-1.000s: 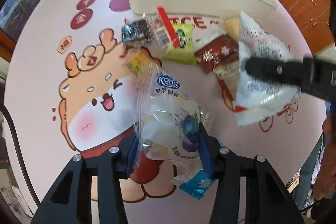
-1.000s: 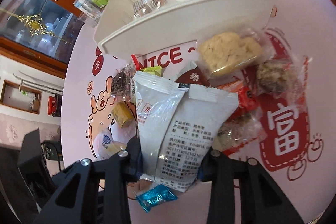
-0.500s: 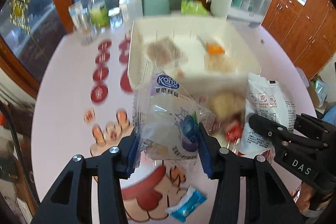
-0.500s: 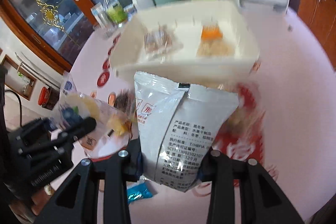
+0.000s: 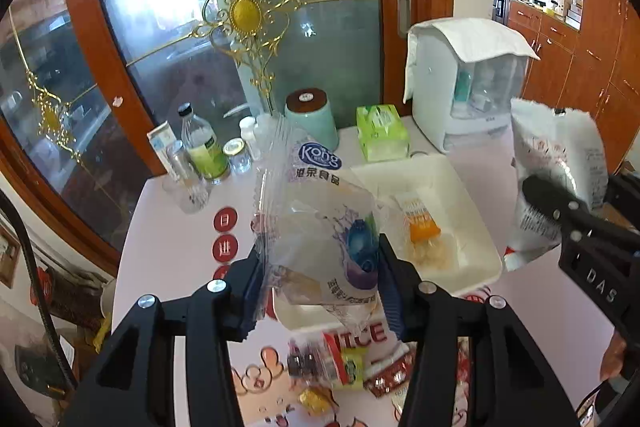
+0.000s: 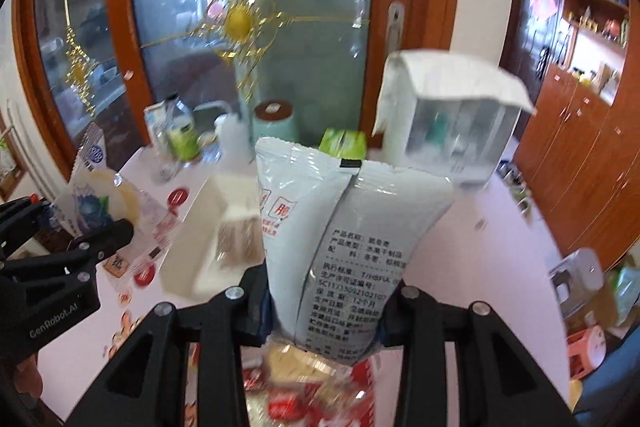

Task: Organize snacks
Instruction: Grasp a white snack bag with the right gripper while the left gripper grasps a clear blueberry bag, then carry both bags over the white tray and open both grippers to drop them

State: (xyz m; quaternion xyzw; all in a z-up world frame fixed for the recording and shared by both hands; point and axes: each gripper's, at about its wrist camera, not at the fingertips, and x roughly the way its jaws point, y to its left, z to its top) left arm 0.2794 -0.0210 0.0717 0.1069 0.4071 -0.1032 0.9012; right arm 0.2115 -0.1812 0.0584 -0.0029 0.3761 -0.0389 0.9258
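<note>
Left gripper [image 5: 318, 281] clamps clear Kong packet [image 5: 316, 227] above white bin [image 5: 480, 227]. Right gripper [image 6: 326, 311] clamps white pouch [image 6: 352, 235], also aloft. Risk: slick film slipping from jaws; grippers colliding; packets missing bin, landing on loose snacks [image 5: 340, 367].

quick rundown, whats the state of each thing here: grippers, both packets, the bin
left gripper: shut on the clear Kong packet
clear Kong packet: held upright, lifted off the table
right gripper: shut on the white packet
white packet: held upright, sealed
white bin: open, with an orange-topped snack inside
loose snacks: lying on the table
</note>
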